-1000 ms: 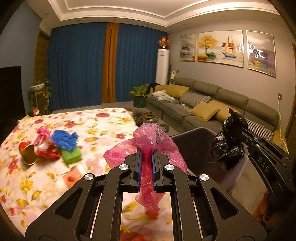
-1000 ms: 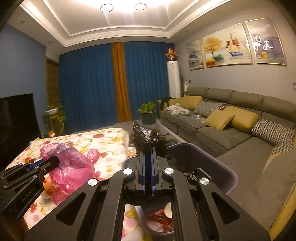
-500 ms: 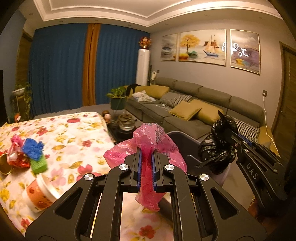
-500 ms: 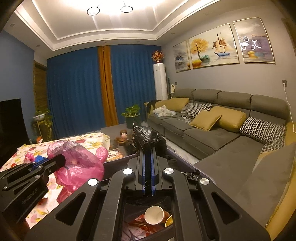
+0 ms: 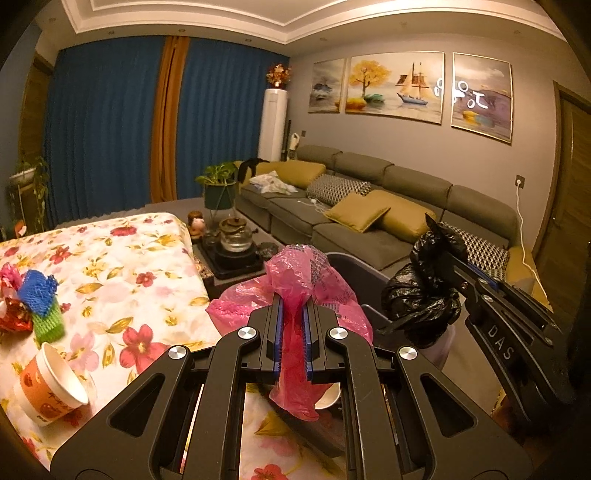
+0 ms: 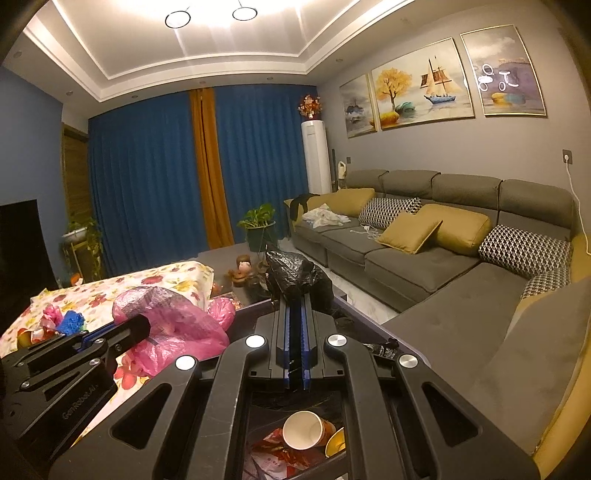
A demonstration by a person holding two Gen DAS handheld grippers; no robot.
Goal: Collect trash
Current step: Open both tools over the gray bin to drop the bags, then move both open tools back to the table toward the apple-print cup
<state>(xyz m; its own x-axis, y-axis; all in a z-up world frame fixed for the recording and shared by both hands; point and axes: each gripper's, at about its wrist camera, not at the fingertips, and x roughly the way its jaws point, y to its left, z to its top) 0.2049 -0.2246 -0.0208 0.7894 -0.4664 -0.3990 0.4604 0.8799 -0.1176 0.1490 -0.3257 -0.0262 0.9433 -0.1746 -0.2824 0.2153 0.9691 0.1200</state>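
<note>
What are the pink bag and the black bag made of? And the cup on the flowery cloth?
Pink bag: thin, see-through plastic film, crinkled, with print showing. Black bag: thin plastic too, opaque, shiny on its creases. Cup: probably paper, matte white inside, with an orange printed outside.

You see warm, dim indoor light from two ceiling lamps [image 6: 210, 15] that glare overhead, reflections spotting the right painting [image 5: 480, 96], strong fisheye curvature, dark vignetted corners, and slight softness throughout.
</note>
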